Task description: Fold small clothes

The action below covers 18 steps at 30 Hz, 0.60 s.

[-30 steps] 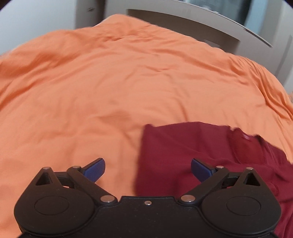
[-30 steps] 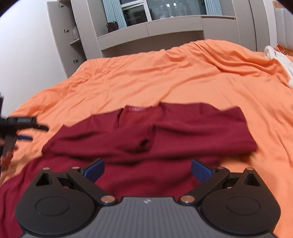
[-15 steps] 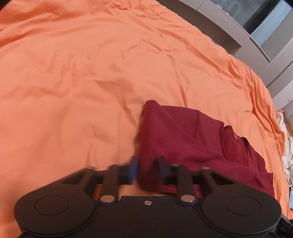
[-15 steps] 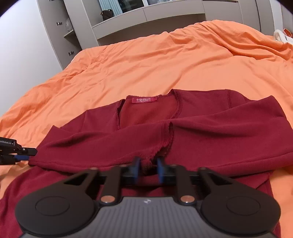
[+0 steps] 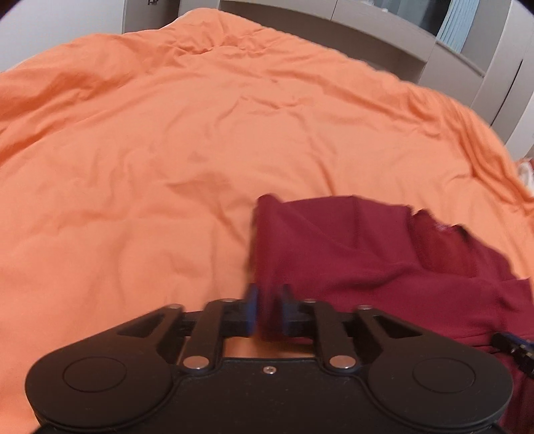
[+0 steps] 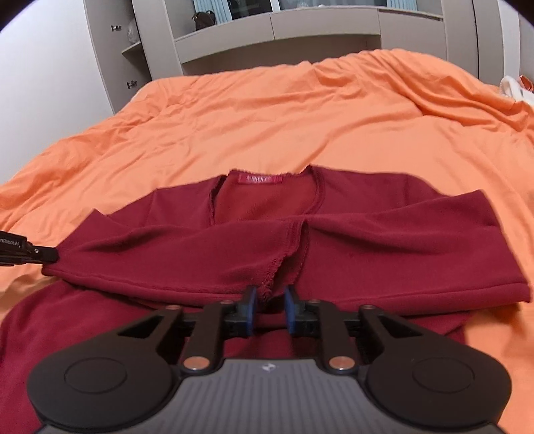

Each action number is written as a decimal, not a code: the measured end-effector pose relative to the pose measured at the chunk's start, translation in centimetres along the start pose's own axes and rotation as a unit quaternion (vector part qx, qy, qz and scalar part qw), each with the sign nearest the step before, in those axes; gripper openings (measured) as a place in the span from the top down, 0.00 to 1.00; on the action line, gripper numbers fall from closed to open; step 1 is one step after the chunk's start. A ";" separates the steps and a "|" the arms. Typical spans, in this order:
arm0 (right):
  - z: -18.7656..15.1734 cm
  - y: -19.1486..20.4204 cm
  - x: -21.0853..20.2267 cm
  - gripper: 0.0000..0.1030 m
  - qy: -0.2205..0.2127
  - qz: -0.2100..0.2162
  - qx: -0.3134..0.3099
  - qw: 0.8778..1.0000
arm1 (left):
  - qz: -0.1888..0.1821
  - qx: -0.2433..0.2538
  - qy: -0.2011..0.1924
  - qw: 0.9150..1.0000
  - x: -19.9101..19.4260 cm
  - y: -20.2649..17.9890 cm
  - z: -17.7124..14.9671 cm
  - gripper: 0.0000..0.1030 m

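A dark red long-sleeved top (image 6: 367, 243) lies on the orange bedspread (image 6: 300, 110), both sleeves folded across its chest, a red neck label (image 6: 260, 179) at the far side. My right gripper (image 6: 269, 308) is shut on the two sleeve cuffs where they meet at the near middle. My left gripper (image 5: 266, 310) is shut on the folded left edge of the top (image 5: 350, 247); it also shows at the left edge of the right wrist view (image 6: 36, 252).
The orange bedspread (image 5: 167, 150) stretches wide to the left and far side. Grey cabinets and shelves (image 6: 267, 30) stand behind the bed. Pale clothes (image 6: 515, 86) lie at the far right edge.
Both grippers went from wide open to shut on the top. The left one has since lifted the folded edge a little; the right one holds the cuffs.
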State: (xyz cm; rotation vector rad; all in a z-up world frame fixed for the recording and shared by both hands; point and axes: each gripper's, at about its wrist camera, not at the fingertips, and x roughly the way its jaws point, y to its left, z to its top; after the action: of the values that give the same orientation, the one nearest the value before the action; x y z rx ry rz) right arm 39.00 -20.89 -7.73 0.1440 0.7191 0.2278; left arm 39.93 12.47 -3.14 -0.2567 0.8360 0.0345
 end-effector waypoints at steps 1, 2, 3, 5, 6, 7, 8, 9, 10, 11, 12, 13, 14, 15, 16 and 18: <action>0.1 -0.2 -0.8 0.50 -0.003 0.005 0.000 1.000 | -0.006 -0.001 -0.006 1.000 -0.6 -0.1 -0.1 0.60; 0.1 -0.4 -1.8 0.35 -0.007 0.011 0.000 1.000 | -0.009 0.003 -0.013 1.000 -1.1 -0.2 -0.4 0.49; 0.0 -0.6 -2.9 0.29 -0.013 0.017 0.001 1.000 | -0.005 0.010 -0.019 1.000 -1.7 -0.5 -0.6 0.43; -0.3 -1.1 -5.1 0.13 -0.025 0.028 0.002 0.999 | 0.010 0.022 -0.037 0.999 -3.2 -1.1 -1.5 0.24; -0.5 -1.4 -6.3 0.10 -0.029 0.033 0.003 0.999 | 0.013 0.027 -0.046 0.998 -4.1 -1.4 -2.1 0.21; -0.8 -1.7 -7.4 0.05 -0.033 0.037 0.004 0.999 | 0.012 0.030 -0.052 0.998 -4.9 -1.6 -2.6 0.17; -1.2 -2.0 -8.6 0.01 -0.036 0.040 0.007 0.999 | 0.008 0.033 -0.057 0.998 -5.8 -1.8 -3.1 0.12; -1.6 -2.3 -9.8 0.00 -0.039 0.042 0.009 0.998 | 0.002 0.038 -0.063 0.997 -6.7 -2.0 -3.6 0.10; -2.0 -2.6 -10.8 0.00 -0.041 0.043 0.010 0.998 | -0.003 0.042 -0.068 0.997 -7.6 -2.2 -4.2 0.04; -2.5 -2.8 -11.8 0.00 -0.042 0.042 0.009 0.998 | -0.005 0.047 -0.075 0.996 -8.6 -2.4 -4.8 0.01; -3.1 -3.1 -13.0 0.00 -0.042 0.038 0.007 0.998 | -0.007 0.052 -0.082 0.995 -9.7 -2.7 -5.5 0.01; -3.8 -3.3 -14.0 0.00 -0.043 0.033 0.006 0.999 | -0.011 0.059 -0.087 0.994 -10.6 -2.8 -6.1 0.01; -4.4 -3.5 -15.0 0.00 -0.044 0.028 0.004 0.999 | -0.017 0.066 -0.090 0.994 -11.5 -3.0 -6.9 0.01; -5.2 -3.7 -16.0 0.00 -0.045 0.022 0.002 0.999 | -0.024 0.075 -0.090 0.993 -12.4 -3.2 -7.7 0.01; -6.0 -3.9 -16.9 0.00 -0.046 0.015 0.001 0.999 | -0.032 0.083 -0.089 0.992 -13.2 -3.3 -8.5 0.01; -7.6 -4.3 -18.7 0.00 -0.048 0.004 0.001 0.999 | -0.046 0.094 -0.081 0.991 -14.5 -3.3 -10.4 0.01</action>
State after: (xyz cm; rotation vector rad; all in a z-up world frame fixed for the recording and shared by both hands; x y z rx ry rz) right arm 20.92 -29.45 -2.41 0.1595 0.6231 0.2257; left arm 23.06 7.80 1.58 -0.1121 0.6598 -0.1075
